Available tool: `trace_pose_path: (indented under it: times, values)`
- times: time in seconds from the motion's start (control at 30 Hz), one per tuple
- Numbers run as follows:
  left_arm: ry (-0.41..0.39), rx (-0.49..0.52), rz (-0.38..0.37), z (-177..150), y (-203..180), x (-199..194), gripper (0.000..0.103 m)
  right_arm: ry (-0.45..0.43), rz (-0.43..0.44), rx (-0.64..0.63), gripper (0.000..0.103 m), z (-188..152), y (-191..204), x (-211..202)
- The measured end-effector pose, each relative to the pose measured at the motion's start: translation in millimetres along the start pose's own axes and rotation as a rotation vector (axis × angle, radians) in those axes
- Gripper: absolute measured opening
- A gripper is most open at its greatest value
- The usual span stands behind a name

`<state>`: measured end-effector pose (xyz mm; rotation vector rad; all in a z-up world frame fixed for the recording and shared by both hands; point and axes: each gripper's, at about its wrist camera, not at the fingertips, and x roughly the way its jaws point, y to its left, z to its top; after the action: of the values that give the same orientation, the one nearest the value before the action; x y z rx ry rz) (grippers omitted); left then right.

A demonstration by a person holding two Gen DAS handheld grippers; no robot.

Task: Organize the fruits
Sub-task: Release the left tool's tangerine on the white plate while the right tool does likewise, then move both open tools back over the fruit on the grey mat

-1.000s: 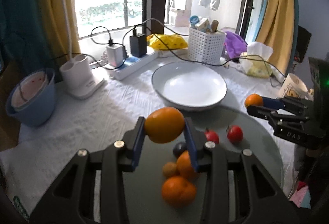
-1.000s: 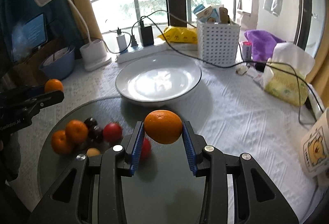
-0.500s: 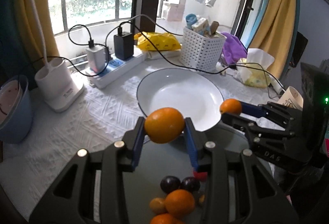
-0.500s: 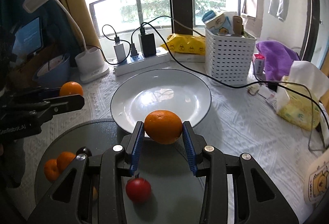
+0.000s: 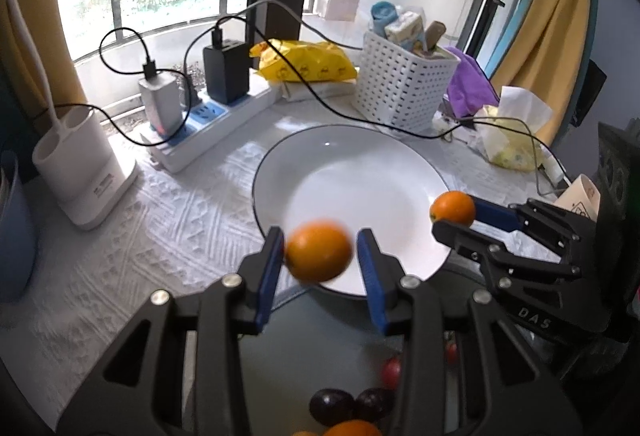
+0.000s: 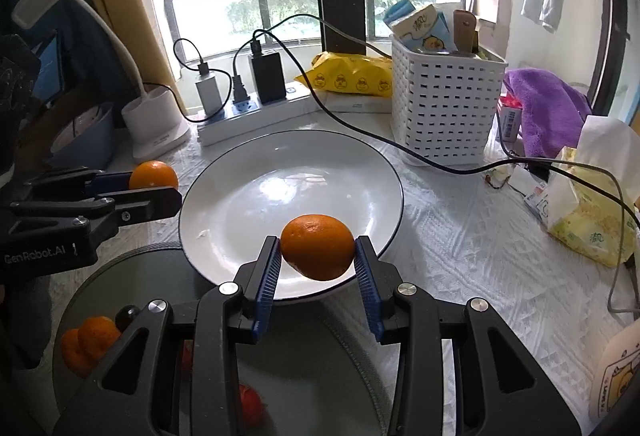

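Two grippers, each pinching an orange, angled down over the white plate

The left gripper [image 5: 320, 256] grips its orange [image 5: 319, 251] above the plate's [image 5: 360, 172] near rim; the right gripper [image 6: 316, 256] clamps its orange [image 6: 317, 252] over the same edge.

Light: daylight, window [image 6: 256, 12] blown out | Blur: left view (motion) | Edges: fisheye bending, dark corners
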<state>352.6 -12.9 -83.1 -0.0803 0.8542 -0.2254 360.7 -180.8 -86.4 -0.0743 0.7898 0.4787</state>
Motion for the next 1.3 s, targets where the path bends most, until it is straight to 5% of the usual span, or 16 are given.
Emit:
trace_pose_path:
  times: [0.6, 1.3]
  values:
    - [-0.06, 0.006, 0.015, -5.6, 1.6, -33.8, 0.045, -0.042, -0.018, 0.004, 0.041, 2.9, 9.5, -23.0]
    - [-0.124, 0.005, 0.036, -55.3, 3.0, -97.1, 0.046, -0.067, -0.02, -0.021, 0.041, -27.0, 47.0, -74.0]
